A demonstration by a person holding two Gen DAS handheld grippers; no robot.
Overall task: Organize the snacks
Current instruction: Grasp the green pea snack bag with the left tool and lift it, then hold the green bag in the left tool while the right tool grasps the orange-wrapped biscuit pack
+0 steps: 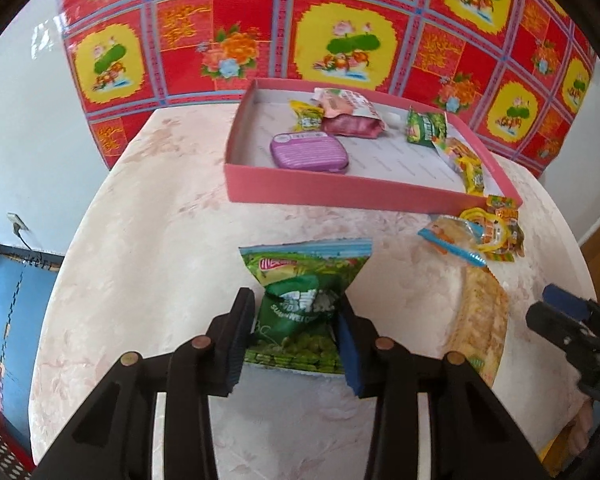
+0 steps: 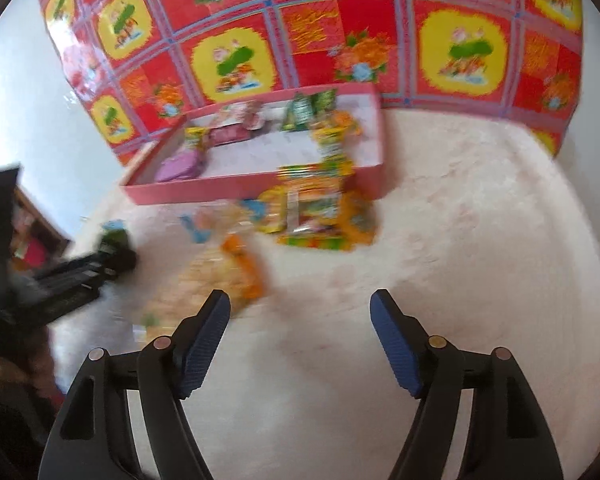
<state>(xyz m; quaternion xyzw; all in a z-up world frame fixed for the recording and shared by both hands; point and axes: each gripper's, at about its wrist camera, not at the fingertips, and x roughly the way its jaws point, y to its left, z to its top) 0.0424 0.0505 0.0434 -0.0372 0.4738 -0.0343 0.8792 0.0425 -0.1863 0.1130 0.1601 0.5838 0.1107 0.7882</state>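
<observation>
Bare pale tabletop (image 2: 480,240) fills the right half of the right wrist view, open to a gripper as far as the patterned red backdrop (image 2: 340,40). At upper centre the pink box (image 1: 340,194) walls off the far side. Loose packets (image 1: 484,236) crowd its near right corner, with a long cracker pack (image 1: 480,316) just below them, narrowing the way through. The left wrist view's left tabletop lies clear.
</observation>
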